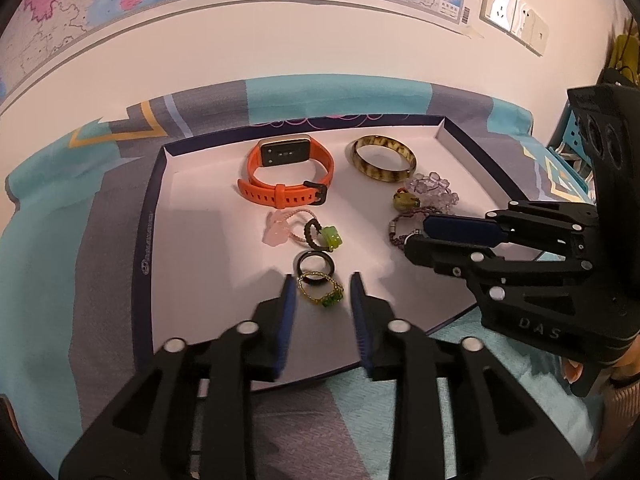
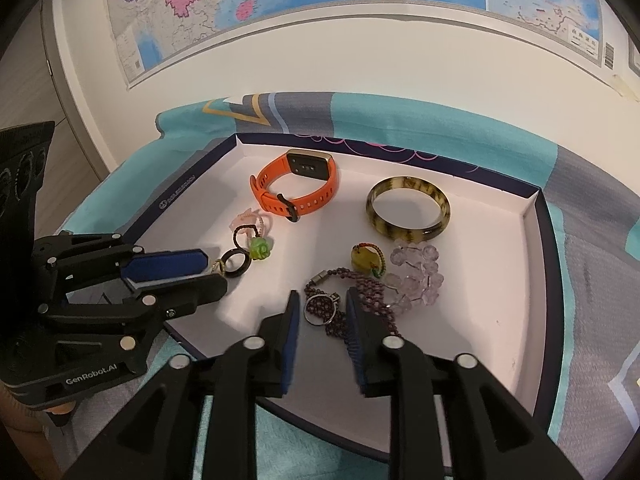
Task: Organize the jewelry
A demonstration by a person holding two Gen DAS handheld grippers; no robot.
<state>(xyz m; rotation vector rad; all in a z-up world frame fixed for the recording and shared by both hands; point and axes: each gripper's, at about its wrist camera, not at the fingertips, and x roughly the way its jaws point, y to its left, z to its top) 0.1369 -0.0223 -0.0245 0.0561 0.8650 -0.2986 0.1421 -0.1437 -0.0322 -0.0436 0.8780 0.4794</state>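
A white-lined tray (image 1: 192,208) holds the jewelry. My left gripper (image 1: 321,277) is open and straddles a gold wire ring with a green stone (image 1: 324,296); its pads stand clear of the ring. A black ring (image 1: 314,264) lies just beyond it. My right gripper (image 2: 323,291) is open around a silver ring (image 2: 320,308) that rests on a purple bead bracelet (image 2: 372,300), its pads not pressing on it. Farther back lie an orange smartwatch (image 1: 280,192), an amber bangle (image 1: 384,160) and a lilac crystal bracelet (image 2: 420,272).
A pink flower ring (image 1: 276,234), a green flower ring (image 1: 330,238) and a yellow pendant (image 2: 362,260) lie mid-tray. The tray sits on a teal and grey patterned cloth (image 1: 48,240). A wall with a map (image 2: 280,0) rises behind. The two grippers stand side by side.
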